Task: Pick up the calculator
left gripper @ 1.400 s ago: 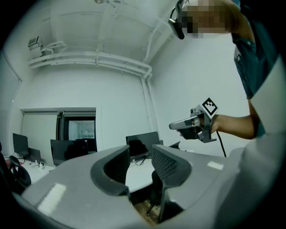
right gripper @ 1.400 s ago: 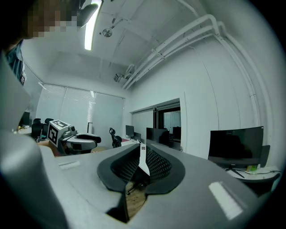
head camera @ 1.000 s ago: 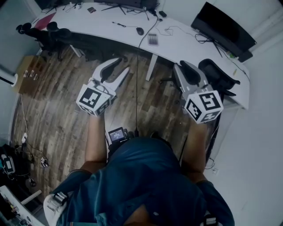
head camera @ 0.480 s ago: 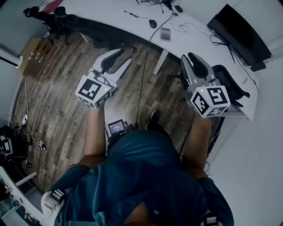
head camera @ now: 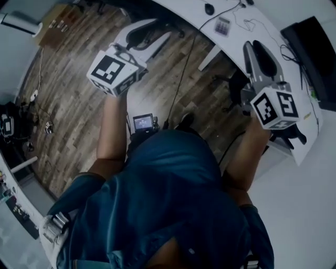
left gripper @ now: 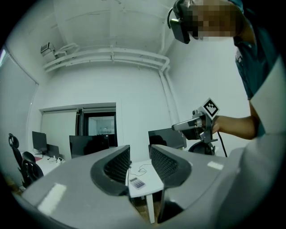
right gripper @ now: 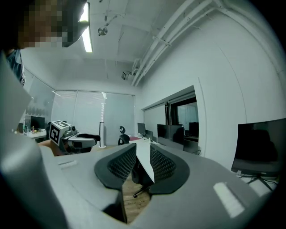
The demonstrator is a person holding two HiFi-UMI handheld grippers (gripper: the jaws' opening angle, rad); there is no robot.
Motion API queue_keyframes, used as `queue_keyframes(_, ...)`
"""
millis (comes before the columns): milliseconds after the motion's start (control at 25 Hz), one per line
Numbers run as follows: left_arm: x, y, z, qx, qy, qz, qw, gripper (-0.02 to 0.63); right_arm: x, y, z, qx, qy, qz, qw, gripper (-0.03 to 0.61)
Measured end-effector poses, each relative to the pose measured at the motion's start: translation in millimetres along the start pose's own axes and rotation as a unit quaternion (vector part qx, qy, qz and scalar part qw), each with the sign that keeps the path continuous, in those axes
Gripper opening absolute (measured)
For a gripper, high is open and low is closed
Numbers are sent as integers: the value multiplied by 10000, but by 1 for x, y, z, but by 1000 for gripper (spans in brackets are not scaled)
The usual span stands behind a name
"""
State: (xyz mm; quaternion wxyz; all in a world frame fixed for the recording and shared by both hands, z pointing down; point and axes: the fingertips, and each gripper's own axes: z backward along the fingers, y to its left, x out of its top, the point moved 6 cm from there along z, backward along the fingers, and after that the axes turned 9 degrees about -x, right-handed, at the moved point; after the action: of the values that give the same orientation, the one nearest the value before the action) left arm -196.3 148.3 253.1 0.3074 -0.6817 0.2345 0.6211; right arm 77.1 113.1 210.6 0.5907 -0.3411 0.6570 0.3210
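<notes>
The calculator [head camera: 222,26] is a small grey pad with dark keys, lying flat on the white desk [head camera: 273,29] at the top of the head view. My left gripper [head camera: 157,29] is held level over the wooden floor, to the calculator's left and apart from it, its jaws open and empty. In the left gripper view the calculator [left gripper: 137,183] shows through the gap between the jaws. My right gripper [head camera: 255,47] is near the desk's front edge, to the calculator's right. Its jaws have just been opening and hold nothing. The right gripper view shows no calculator.
A dark monitor [head camera: 315,42] stands on the desk at the right, and a mouse [head camera: 209,8] with cables lies beyond the calculator. A black office chair [head camera: 236,84] stands under the desk by my right gripper. A cardboard box [head camera: 52,23] sits on the floor, far left.
Both grippers have moved forward toward the desk. The desk and calculator have slid to the upper right of the head view. The right gripper now reaches the desk's edge.
</notes>
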Motion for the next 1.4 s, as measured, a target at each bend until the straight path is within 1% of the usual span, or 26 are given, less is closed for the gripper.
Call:
queue_keyframes(240, -3, 9, -21, 367, -144, -89, 9992, 146, -10, -29, -32, 414, 146, -36, 9990, 78)
queue_keyframes(480, -1, 10, -42, 640, -34, -67, 9979, 146, -9, -50, -57, 751, 117, -76, 9971, 78)
queue_keyframes(680, 3, 11, -66, 724, 52, -103, 9973, 146, -11, -76, -68, 851, 105, -154, 9962, 78)
queue_keyframes(840, 3, 8, -91, 691, 107, -128, 9975, 146, -16, -100, -71, 850, 93, -238, 9961, 78)
queue_keyframes(1080, 10, 5, -130, 524, 235, -267, 9980, 146, -20, -135, -71, 771, 63, -376, 9963, 78)
queue_keyframes(1160, 12, 5, -142, 487, 307, -250, 9980, 146, -22, -145, -72, 752, 60, -413, 9963, 78)
queue_keyframes(1400, 17, 4, -176, 276, 229, -341, 9988, 146, -24, -170, -72, 648, 33, -448, 9969, 78)
